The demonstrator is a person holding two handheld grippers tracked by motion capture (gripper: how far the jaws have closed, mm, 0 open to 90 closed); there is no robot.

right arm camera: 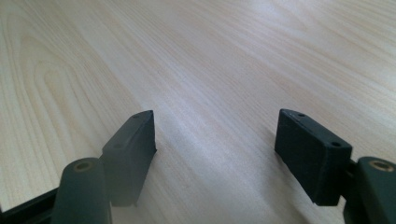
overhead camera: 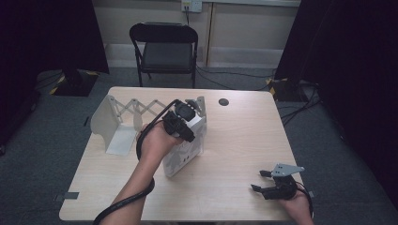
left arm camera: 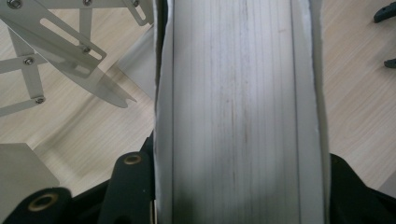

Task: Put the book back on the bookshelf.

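- Wooden table [overhead camera: 225,140]; 1 black folding chair [overhead camera: 164,49] behind it.
- 1 expanding metal book rack [overhead camera: 123,117] at table's left.
- Left gripper [overhead camera: 184,123] clamped on 1 white book [overhead camera: 180,159], just beside rack.
- Right gripper [overhead camera: 259,180] jaws apart, empty, well apart from book.

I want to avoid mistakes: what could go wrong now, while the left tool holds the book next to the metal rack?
1. The left tool grips the thick white book only at its top edge; the book may tilt or slip.
2. The expandable rack stands very near, so the book could knock it and shift it.
3. The right tool rests open far off on the table, so it probably cannot steady the book in time.
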